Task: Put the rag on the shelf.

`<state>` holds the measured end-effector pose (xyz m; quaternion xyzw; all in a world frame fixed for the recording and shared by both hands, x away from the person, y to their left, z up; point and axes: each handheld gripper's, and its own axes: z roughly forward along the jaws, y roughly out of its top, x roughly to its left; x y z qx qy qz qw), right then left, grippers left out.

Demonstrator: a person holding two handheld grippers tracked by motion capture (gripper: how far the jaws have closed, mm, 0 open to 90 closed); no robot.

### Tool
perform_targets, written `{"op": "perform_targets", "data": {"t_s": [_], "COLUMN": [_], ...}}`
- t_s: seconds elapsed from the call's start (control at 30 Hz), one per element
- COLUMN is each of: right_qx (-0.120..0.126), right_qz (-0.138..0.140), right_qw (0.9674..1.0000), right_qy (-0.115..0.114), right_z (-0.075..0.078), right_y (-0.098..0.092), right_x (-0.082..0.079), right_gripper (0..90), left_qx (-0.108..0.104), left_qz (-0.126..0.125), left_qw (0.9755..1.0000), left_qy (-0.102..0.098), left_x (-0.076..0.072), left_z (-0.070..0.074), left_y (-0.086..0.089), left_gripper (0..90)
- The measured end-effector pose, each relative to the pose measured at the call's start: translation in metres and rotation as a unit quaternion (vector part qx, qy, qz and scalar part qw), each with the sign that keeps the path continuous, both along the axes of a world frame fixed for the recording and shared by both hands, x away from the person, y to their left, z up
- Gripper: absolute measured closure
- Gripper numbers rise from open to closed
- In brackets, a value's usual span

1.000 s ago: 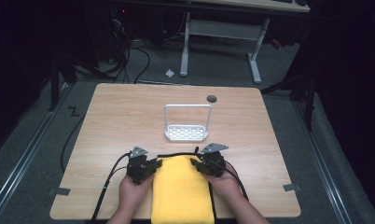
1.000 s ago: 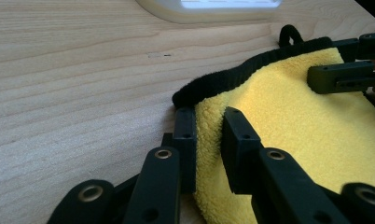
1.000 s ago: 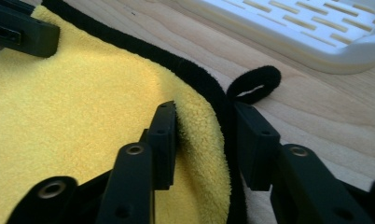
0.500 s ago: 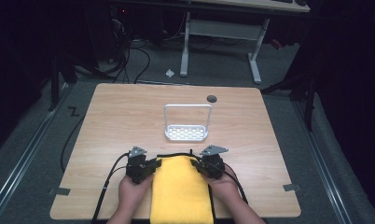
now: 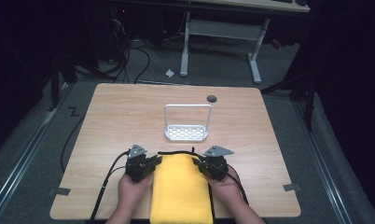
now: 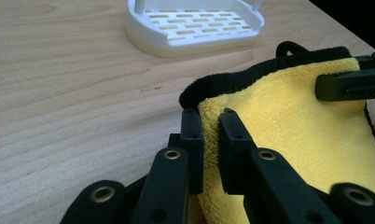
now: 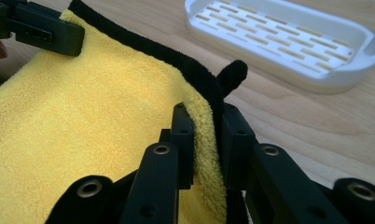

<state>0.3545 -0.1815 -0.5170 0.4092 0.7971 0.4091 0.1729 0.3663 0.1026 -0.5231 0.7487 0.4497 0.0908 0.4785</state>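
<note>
Both claws have just been closing on the far corners of the yellow towel (image 5: 181, 189), and since the earlier high view the hands themselves have hardly shifted on the surface (image 5: 111, 121). In the left gripper view, the left claw (image 6: 210, 120) stands narrow, its two black jaws pinching the towel's far left corner just below the black trim (image 6: 251, 77), with yellow pile bunched between the pads. In the right gripper view, the right claw (image 7: 208, 119) is likewise narrow, clamped on the far right corner where the black trim and a small black hanging loop (image 7: 232, 74) rise beside the jaws. Each claw appears in the other's view, gripping the opposite corner.

From the high view, the left claw (image 5: 153, 162) and right claw (image 5: 198, 164) sit at the two far corners of the towel, with a hand behind each. The towel lies flat at the near edge of the surface, between the two hands, its long axis running from the person toward the far side; its near end hangs past the edge and out of frame. Its black-trimmed short edge points away from the person, toward the white slotted tray (image 5: 186, 133) with an upright wire handle, which stands near but apart from it, in the middle of the surface.
</note>
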Motion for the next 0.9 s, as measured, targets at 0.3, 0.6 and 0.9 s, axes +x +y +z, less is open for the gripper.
{"op": "perform_targets", "data": {"t_s": [0.3,0.6,0.9], "right_qx": [0.015,0.027,0.044], "right_qz": [-0.009,-0.014,-0.021], "right_qw": [0.9988,0.9961,0.9917], "right_qy": [-0.045,-0.083,-0.119], "right_z": [0.019,0.045,0.074], "right_y": [-0.004,-0.007,-0.012], "right_x": [-0.008,-0.006,-0.002], "right_gripper": [78.3,78.2,78.1], "left_qx": [-0.024,-0.033,-0.043], "left_qz": [0.007,-0.005,-0.003], "left_qw": [0.9986,0.9960,0.9916], "left_qy": [-0.046,-0.083,-0.122], "left_x": [-0.006,0.000,0.006], "left_z": [0.024,0.053,0.086], "left_y": [-0.006,-0.006,-0.013], "left_gripper": [83.1,82.7,82.4]}}
